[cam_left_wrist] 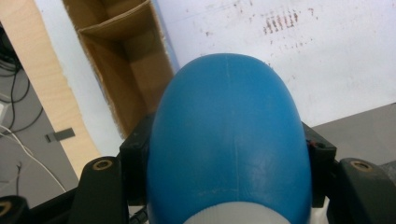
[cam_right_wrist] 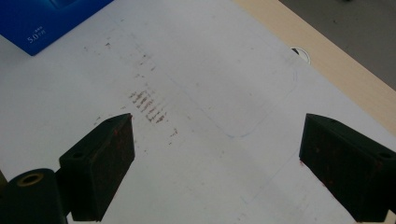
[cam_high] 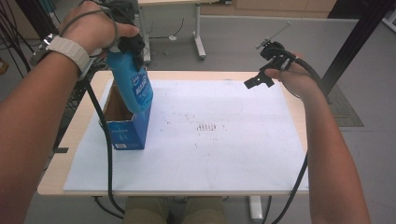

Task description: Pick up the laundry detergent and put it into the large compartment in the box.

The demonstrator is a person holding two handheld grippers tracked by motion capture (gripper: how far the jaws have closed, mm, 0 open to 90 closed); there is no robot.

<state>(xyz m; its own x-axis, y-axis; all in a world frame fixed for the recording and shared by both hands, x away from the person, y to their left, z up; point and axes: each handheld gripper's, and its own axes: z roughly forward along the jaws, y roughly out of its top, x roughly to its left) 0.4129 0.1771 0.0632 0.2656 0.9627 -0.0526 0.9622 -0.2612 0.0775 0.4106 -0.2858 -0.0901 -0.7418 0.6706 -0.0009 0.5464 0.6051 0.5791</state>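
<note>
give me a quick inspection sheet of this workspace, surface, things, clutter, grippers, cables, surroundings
surface: wooden table under a white sheet marked with small brown smudges.
job's things: blue bottle held above an open blue carton; carton's cardboard inside looks empty in the left gripper view.
clutter: nothing seen.
grippers: left gripper shut on the bottle; right gripper open, holding nothing, raised over the sheet's far right corner.
cables: a black cable trails off the near edge from the left gripper; another from the right.
surroundings: grey floor, another table's legs, loose cables behind.
</note>
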